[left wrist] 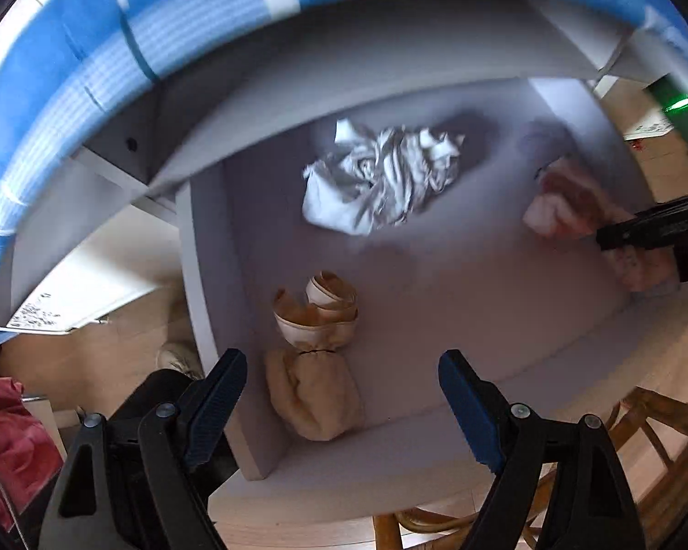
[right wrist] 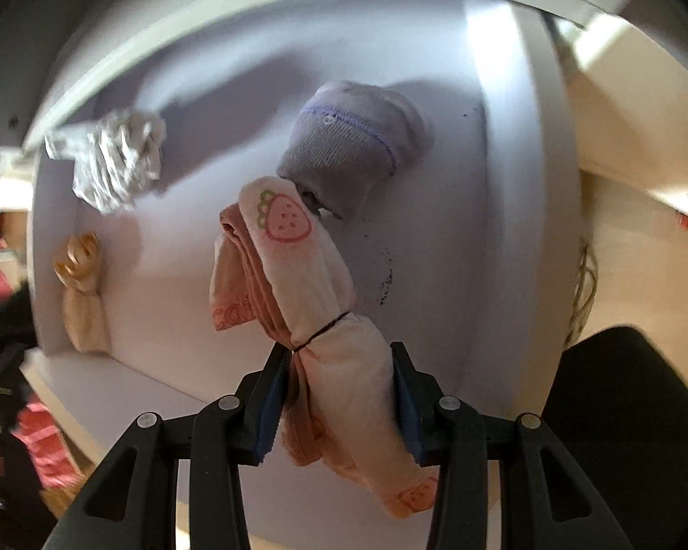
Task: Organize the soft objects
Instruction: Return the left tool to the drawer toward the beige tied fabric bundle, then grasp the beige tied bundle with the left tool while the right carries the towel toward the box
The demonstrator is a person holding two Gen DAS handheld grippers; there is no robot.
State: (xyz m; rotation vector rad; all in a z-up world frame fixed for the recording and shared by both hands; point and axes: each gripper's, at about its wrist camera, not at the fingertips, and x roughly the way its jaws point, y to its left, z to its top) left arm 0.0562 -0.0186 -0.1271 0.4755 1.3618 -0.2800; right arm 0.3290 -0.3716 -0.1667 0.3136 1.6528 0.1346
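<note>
Blue-padded fingers of the left gripper [left wrist: 341, 405] fill the bottom of the left wrist view, standing wide apart with nothing between them, above the near edge of a white drawer [left wrist: 435, 458]. Just beyond them, at the lower middle of the frame, a beige sock bundle [left wrist: 314, 366] lies against the left wall of the drawer, tied with a thin dark band. Higher, near the centre, a crumpled grey-and-white cloth [left wrist: 380, 178] rests on the drawer floor, well apart from the beige one. At the right edge, blurred, the right gripper [left wrist: 619, 233] holds a pink bundle. In the right wrist view this right gripper [right wrist: 339, 394] is clamped on the pink strawberry sock bundle [right wrist: 298, 275], both pads pressing its sides just below its dark band; the bundle points up toward the centre of the frame. Its upper end is just beside a rolled lilac-grey sock [right wrist: 353, 146], which lies on the drawer floor in the upper middle. A blue striped fabric [left wrist: 114, 55] curves across the top of the left wrist view.
</note>
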